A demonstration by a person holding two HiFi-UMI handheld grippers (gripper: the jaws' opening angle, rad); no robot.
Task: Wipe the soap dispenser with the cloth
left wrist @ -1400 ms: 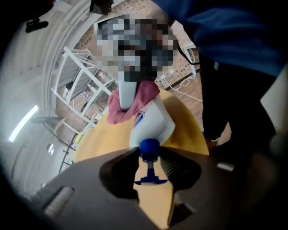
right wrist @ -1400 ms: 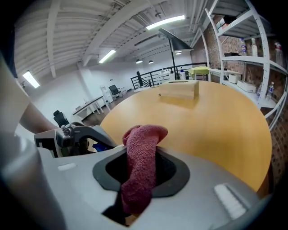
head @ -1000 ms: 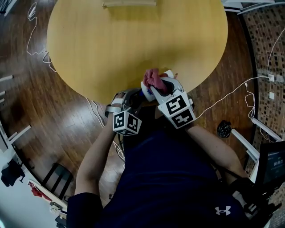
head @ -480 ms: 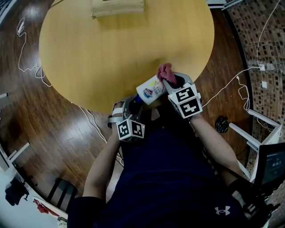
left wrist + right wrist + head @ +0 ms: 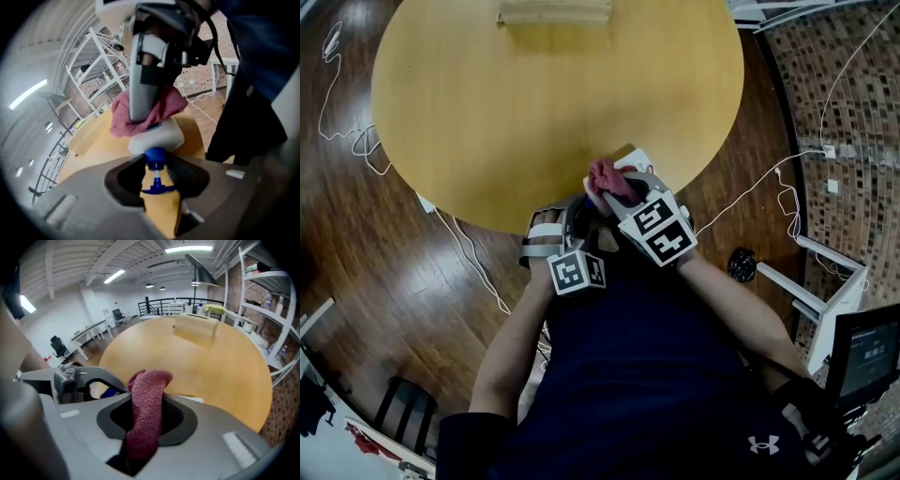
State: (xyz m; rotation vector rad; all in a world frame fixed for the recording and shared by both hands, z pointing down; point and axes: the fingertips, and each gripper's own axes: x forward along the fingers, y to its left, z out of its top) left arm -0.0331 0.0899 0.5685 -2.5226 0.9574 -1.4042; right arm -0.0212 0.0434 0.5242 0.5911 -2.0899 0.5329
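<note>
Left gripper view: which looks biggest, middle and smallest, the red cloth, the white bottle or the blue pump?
1. cloth
2. white bottle, partly hidden under the cloth, so it's close
3. blue pump, smallest though nearest the camera

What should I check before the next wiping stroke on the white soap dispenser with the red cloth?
1. The left gripper is shut on the blue pump neck of the white plastic soap dispenser: ok.
2. The right gripper is shut on the dark red terry cloth: ok.
3. Cloth lies against the dispenser's body: ok.
4. Dispenser is held over the round yellow wooden table, near its edge: ok.
5. Dispenser's hidden side is clean: cannot tell.
</note>
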